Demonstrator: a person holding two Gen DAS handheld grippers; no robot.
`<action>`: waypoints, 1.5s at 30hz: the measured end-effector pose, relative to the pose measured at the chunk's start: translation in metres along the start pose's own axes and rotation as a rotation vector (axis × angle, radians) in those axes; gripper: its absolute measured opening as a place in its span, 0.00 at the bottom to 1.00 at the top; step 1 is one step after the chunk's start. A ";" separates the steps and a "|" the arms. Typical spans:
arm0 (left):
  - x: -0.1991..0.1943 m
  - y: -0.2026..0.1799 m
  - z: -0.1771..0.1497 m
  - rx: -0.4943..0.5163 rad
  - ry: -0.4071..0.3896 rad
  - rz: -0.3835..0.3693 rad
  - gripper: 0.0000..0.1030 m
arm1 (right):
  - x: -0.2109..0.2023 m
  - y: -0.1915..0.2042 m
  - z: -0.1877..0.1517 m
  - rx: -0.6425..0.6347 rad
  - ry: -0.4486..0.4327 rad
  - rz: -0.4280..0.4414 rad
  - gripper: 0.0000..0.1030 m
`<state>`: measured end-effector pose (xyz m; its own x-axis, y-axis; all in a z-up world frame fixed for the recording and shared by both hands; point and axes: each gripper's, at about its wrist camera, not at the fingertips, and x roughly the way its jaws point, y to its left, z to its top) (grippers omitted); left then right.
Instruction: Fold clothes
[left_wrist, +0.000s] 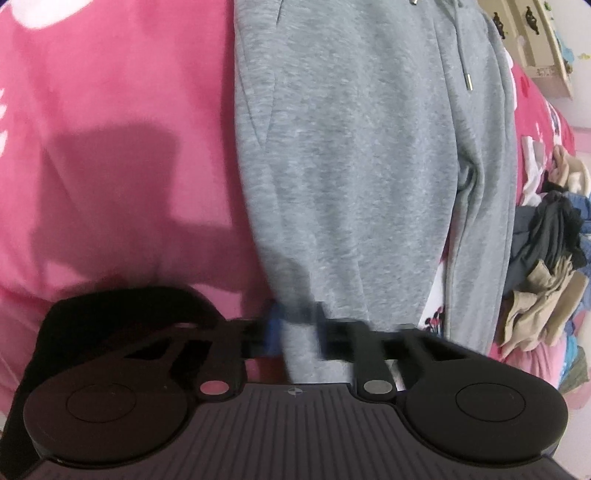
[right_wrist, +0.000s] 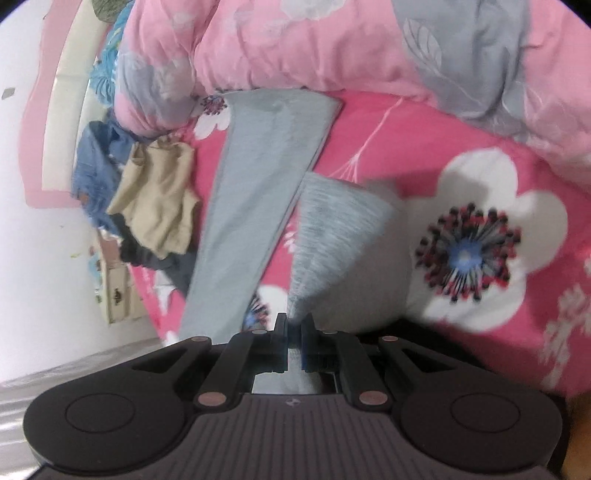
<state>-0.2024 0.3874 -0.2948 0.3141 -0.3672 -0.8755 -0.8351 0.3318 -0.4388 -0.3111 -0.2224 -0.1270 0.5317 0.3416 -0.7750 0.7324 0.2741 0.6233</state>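
Note:
Grey sweatpants (left_wrist: 354, 166) lie on the pink floral bedspread (left_wrist: 110, 147), waistband and drawstring at the far end. My left gripper (left_wrist: 297, 332) is closed on the near end of one leg; the fabric passes between its fingers. In the right wrist view one grey leg (right_wrist: 255, 199) stretches away flat over the bedspread (right_wrist: 388, 147). My right gripper (right_wrist: 294, 339) is shut on the ribbed cuff (right_wrist: 328, 240) of the other leg, lifted slightly off the bed.
A pile of other clothes, beige, dark and blue, lies at the bed's side (left_wrist: 546, 266), also in the right wrist view (right_wrist: 147, 199). A bunched pink and grey quilt (right_wrist: 369, 44) lies beyond the pants. A cream cabinet (left_wrist: 539, 44) stands off the bed.

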 end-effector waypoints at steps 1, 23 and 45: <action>-0.001 -0.003 0.001 0.005 -0.003 0.001 0.06 | 0.008 0.001 0.007 -0.022 -0.021 -0.013 0.07; -0.051 0.024 0.004 0.187 -0.057 0.164 0.02 | 0.029 -0.179 -0.040 0.426 0.108 -0.195 0.16; -0.013 -0.006 -0.008 0.218 0.012 0.197 0.33 | 0.083 -0.111 0.036 -0.235 0.028 -0.341 0.37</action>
<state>-0.2052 0.3831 -0.2791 0.1493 -0.2871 -0.9462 -0.7624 0.5759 -0.2950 -0.3327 -0.2567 -0.2643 0.2609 0.2194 -0.9401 0.7455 0.5729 0.3406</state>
